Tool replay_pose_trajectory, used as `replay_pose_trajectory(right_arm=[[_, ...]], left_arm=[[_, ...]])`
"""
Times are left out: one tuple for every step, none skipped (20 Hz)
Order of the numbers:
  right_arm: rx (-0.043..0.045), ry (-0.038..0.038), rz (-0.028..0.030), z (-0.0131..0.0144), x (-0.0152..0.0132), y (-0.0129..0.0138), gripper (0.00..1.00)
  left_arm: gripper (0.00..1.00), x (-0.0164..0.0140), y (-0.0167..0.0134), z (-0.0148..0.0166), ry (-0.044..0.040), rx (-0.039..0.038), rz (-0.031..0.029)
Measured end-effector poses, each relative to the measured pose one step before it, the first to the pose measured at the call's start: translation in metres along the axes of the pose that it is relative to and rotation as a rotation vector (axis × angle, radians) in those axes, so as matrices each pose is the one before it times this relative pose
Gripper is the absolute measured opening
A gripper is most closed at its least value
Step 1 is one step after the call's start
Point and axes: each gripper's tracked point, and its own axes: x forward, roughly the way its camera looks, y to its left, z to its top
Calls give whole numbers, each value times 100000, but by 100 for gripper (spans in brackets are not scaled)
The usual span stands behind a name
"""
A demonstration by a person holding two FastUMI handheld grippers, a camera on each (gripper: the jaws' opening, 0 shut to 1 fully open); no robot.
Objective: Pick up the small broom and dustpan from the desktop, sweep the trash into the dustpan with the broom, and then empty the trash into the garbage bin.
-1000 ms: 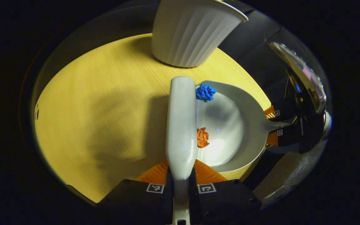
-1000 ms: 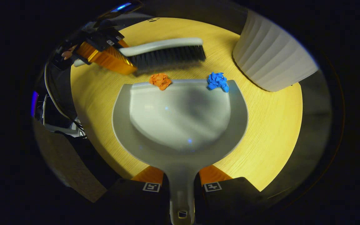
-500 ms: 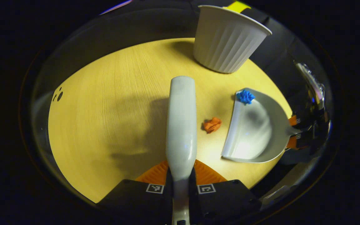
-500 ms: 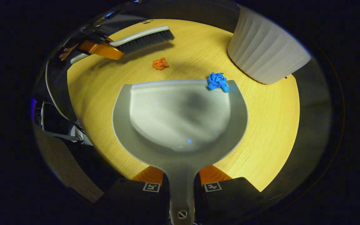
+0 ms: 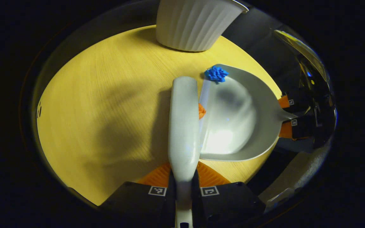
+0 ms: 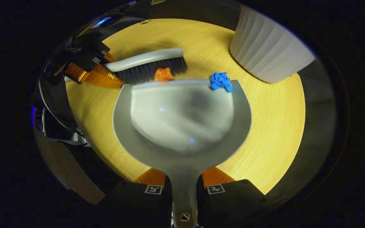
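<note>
Broom clamped by its handle in my left gripper, bristles down on the desktop, touching the orange paper scrap at the dustpan's front lip. Dustpan flat on the desktop, its handle pinched between the fingers of my right gripper. Blue paper scrap sits on the lip's far corner. White ribbed garbage bin stands near the desktop's back edge, just beyond the blue scrap.
</note>
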Motion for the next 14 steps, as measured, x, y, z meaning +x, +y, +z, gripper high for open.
replay_pose_trajectory(right_arm=[[-39,58,-267,-29,-93,-23,35],[145,-431,-110,-20,34,-11,36],[482,-516,-180,47,-18,3,36],[433,68,-513,47,96,90,31],[90,-524,-941,60,-50,96,36],[266,-808,-1151,21,-29,66,36],[748,-2037,-1216,205,-94,337,36],[876,-2766,-710,15,132,387,35],[962,-2110,-566,-4,51,326,40],[948,-2413,-952,-267,586,28,35],[1013,-1563,-1134,-98,258,213,36],[1538,1738,38,-397,351,501,36],[231,2271,119,-317,289,284,36],[-960,1687,-746,-476,-77,-52,35]], left_arm=[[24,-454,-1404,-512,863,-1266,-6629],[24,-182,515,-143,130,-55,2843],[24,-232,541,-22,-803,-942,2504],[25,-258,610,23,-1694,-1792,2041],[24,-414,651,26,-2006,-1481,2526],[25,-351,806,-213,-2225,-913,2945],[25,-388,881,-474,-2424,-1284,2462],[24,-64,1047,-499,-2094,-1707,1784],[24,15,815,-309,-1300,-2088,1217],[24,93,416,-330,-813,-1632,1150],[25,240,-73,-554,-432,-1078,770],[24,366,-243,-438,368,-576,649],[24,496,240,-15,392,740,1208],[24,694,264,146,712,1825,2286]])
